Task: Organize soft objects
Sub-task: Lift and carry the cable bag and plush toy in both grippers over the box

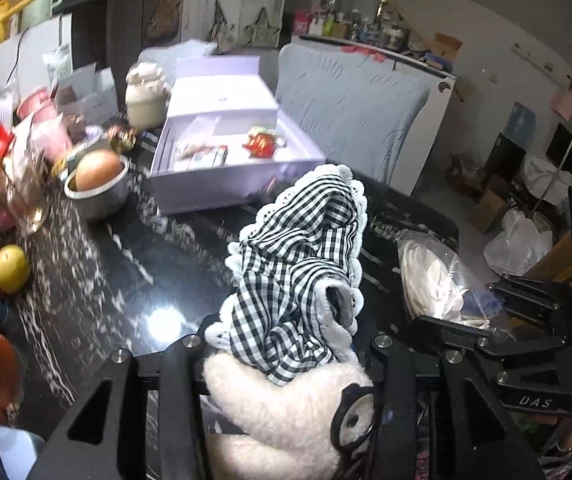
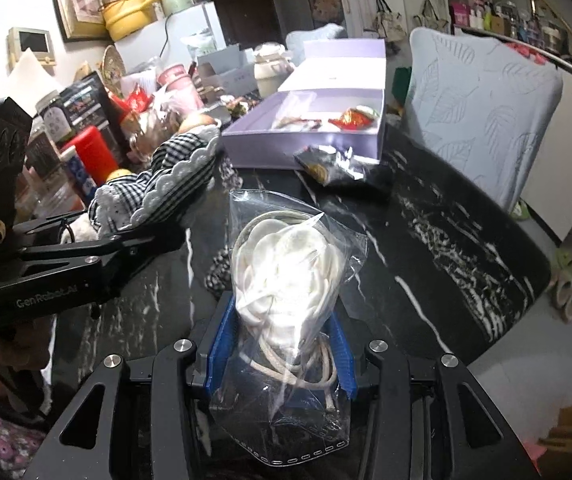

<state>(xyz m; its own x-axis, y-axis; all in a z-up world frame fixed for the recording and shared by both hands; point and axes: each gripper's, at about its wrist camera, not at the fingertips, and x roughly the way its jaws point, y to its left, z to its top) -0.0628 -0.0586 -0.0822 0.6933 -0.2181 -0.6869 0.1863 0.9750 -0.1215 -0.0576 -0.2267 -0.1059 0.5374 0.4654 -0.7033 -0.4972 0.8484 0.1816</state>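
Observation:
My left gripper (image 1: 286, 360) is shut on a soft bundle: a black-and-white checked cloth with white lace trim (image 1: 302, 256) wrapped on a white fleecy toy (image 1: 281, 412), lifted above the black marble table (image 1: 97, 280). In the right wrist view the same checked cloth (image 2: 165, 184) sticks out of the left gripper (image 2: 133, 236) at the left. My right gripper (image 2: 277, 344) is shut on a clear plastic bag holding a white fabric flower and cord (image 2: 286, 272), its blue pads (image 2: 217, 344) pressing the bag from both sides. That bag (image 1: 434, 284) also shows at the right of the left wrist view.
An open lilac box (image 1: 221, 168) with small packets stands at the back of the table. A steel bowl (image 1: 97, 196) with an onion, a yellow fruit (image 1: 10, 269), a red cylinder (image 2: 93, 152) and jars crowd the left side. A crumpled dark wrapper (image 2: 342, 168) lies before the box. A pale blue cushioned chair (image 2: 482, 120) stands behind.

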